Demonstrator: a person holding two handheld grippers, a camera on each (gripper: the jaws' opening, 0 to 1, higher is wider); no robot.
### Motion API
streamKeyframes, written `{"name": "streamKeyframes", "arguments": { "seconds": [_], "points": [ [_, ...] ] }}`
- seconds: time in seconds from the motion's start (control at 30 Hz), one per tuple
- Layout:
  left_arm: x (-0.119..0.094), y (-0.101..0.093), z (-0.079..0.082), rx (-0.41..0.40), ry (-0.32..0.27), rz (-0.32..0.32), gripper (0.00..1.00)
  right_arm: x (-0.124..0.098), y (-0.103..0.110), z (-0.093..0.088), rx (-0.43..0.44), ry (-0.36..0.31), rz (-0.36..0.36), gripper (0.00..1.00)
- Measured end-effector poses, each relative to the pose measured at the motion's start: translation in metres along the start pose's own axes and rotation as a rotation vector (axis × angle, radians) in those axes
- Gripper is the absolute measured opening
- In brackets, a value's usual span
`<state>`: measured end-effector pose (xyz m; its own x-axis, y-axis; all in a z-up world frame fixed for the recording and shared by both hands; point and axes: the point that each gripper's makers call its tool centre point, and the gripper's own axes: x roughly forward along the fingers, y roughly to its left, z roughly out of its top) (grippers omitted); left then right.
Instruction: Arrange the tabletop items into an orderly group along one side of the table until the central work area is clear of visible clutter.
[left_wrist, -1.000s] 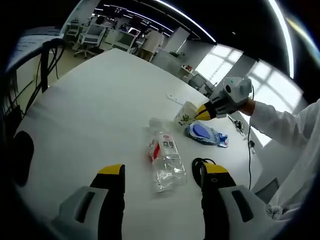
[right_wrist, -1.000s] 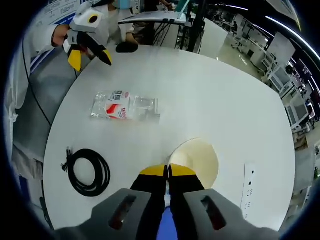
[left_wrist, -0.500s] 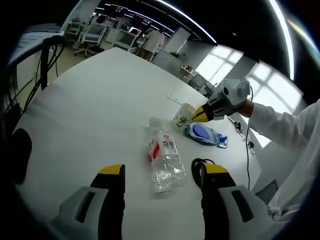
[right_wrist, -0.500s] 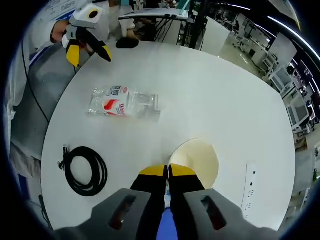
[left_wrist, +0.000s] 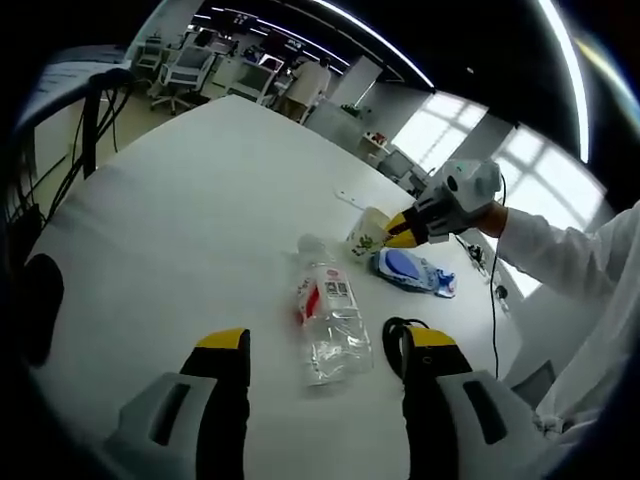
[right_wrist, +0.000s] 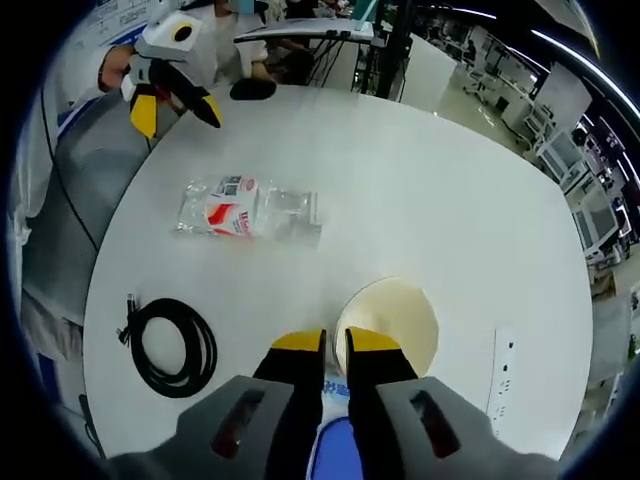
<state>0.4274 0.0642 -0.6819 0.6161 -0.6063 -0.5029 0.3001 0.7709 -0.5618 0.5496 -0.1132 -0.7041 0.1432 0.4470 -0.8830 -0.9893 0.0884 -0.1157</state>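
On a round white tabletop (left_wrist: 180, 230), smooth and matte, a clear crumpled plastic bottle (left_wrist: 328, 318) with a red and white label lies on its side near the middle. To its right in the left gripper view, a coil of thin black cable (left_wrist: 398, 330) lies flat, partly hidden behind a jaw. Farther off, a cream paper cup (left_wrist: 369, 231) with green print stands just beside a flat blue and white packet (left_wrist: 412, 267).

The left tool (left_wrist: 325, 375) hangs released above the tabletop, its yellow-tipped black jaws spread wide and empty, with the bottle between them in the view.

The right tool (right_wrist: 334, 345) sits at the cup's (right_wrist: 390, 318) near rim; its jaws are parted by a narrow gap, with one either side of the thin paper rim. Whether they grip it I cannot tell. The blue packet (right_wrist: 335, 450) shows below the jaws. A flat white strip (right_wrist: 499, 372) lies right of the cup.
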Motion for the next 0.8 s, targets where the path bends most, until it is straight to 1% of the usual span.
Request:
{"name": "streamKeyframes", "arguments": {
  "seconds": [0.27, 0.47, 0.63, 0.8],
  "points": [
    [0.000, -0.001, 0.000, 0.001, -0.001, 0.000, 0.62, -0.003, -0.001, 0.000, 0.014, -0.006, -0.010, 0.09],
    [-0.001, -0.003, 0.001, 0.008, 0.002, -0.002, 0.62, -0.009, -0.001, 0.004, 0.030, -0.023, -0.028, 0.14],
    [-0.001, -0.006, 0.003, 0.014, 0.001, -0.005, 0.62, -0.016, -0.002, 0.007, 0.055, -0.055, -0.048, 0.16],
    [-0.002, -0.011, 0.005, 0.028, 0.001, -0.010, 0.63, -0.021, 0.000, 0.008, 0.065, -0.072, -0.079, 0.19]
  ]
}}
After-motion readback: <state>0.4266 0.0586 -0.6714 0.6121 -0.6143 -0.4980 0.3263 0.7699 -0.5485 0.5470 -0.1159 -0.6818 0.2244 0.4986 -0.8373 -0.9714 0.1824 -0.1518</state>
